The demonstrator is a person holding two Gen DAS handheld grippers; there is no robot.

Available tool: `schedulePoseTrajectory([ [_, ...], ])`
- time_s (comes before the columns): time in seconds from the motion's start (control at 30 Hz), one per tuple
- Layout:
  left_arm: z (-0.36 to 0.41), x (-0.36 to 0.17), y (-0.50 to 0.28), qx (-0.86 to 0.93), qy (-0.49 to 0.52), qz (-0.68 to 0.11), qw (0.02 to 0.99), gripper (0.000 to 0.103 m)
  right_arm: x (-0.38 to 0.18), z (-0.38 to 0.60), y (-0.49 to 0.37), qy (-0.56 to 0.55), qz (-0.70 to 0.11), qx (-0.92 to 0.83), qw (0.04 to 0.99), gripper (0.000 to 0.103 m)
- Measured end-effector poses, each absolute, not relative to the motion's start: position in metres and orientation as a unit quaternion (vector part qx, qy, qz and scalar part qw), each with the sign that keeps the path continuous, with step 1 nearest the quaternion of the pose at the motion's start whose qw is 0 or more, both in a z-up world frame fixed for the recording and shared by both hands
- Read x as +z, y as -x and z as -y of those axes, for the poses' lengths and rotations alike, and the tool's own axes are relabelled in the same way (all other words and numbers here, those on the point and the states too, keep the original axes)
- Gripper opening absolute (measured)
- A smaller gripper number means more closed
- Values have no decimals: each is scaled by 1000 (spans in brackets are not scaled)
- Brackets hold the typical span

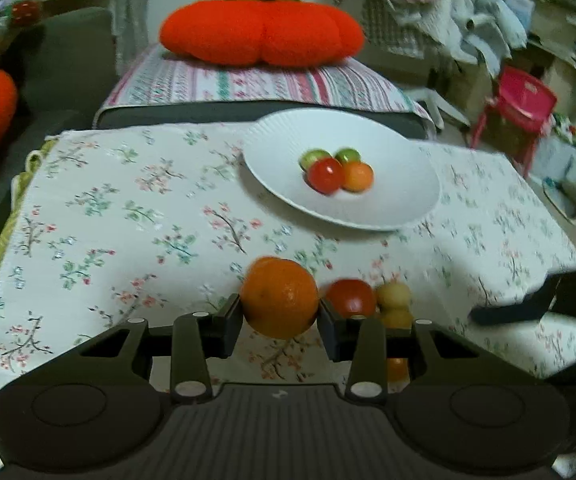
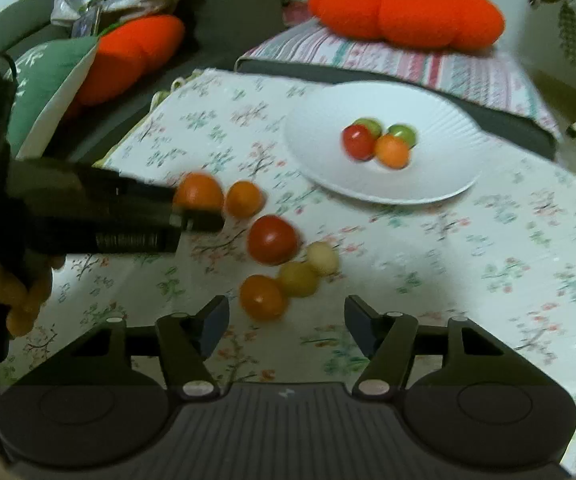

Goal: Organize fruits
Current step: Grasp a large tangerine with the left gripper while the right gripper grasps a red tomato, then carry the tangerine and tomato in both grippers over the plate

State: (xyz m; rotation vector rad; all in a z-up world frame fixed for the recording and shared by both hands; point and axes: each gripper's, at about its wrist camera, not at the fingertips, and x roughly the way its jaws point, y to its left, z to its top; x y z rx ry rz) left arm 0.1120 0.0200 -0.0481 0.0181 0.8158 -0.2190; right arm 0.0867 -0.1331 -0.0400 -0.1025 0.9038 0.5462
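Observation:
My left gripper [image 1: 280, 314] is shut on a large orange [image 1: 280, 292], held just above the flowered tablecloth [image 1: 128, 208]. Right behind it lie a red tomato [image 1: 349, 296] and two small yellow fruits [image 1: 393, 294]. A white ribbed plate [image 1: 272, 148] farther back holds several small fruits: two green, one red, one orange. My right gripper [image 2: 286, 308] hangs open over the cloth with nothing between its pads. Just ahead of it are a small orange fruit [image 2: 263, 297], two yellowish ones [image 2: 299, 279], a red tomato [image 2: 272, 239] and another orange one [image 2: 244, 199]. The held orange [image 2: 199, 192] shows at the left.
A pumpkin-shaped orange cushion [image 1: 262, 28] rests on a striped pad [image 1: 248, 84] behind the table. A second orange cushion [image 2: 128, 56] and a green pillow [image 2: 44, 80] lie on the sofa to the left. A red plastic chair [image 1: 515, 112] stands at the right. A person's hand [image 2: 20, 292] grips the left tool.

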Motion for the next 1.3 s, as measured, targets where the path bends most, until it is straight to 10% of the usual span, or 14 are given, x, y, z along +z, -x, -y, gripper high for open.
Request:
schedulePoseTrajectory([
  [0.3, -30, -47, -117, -83, 8, -395, 915, 25, -66, 107, -99, 28, -454, 228, 861, 49],
  [0.43, -31, -46, -116, -83, 10, -392, 916, 25, -73, 104, -100, 28, -448, 215, 867, 27],
  [1.3, -37, -40, -117, -70, 14, -383, 921, 25, -40, 133, -98, -10, -421, 215, 881, 26],
])
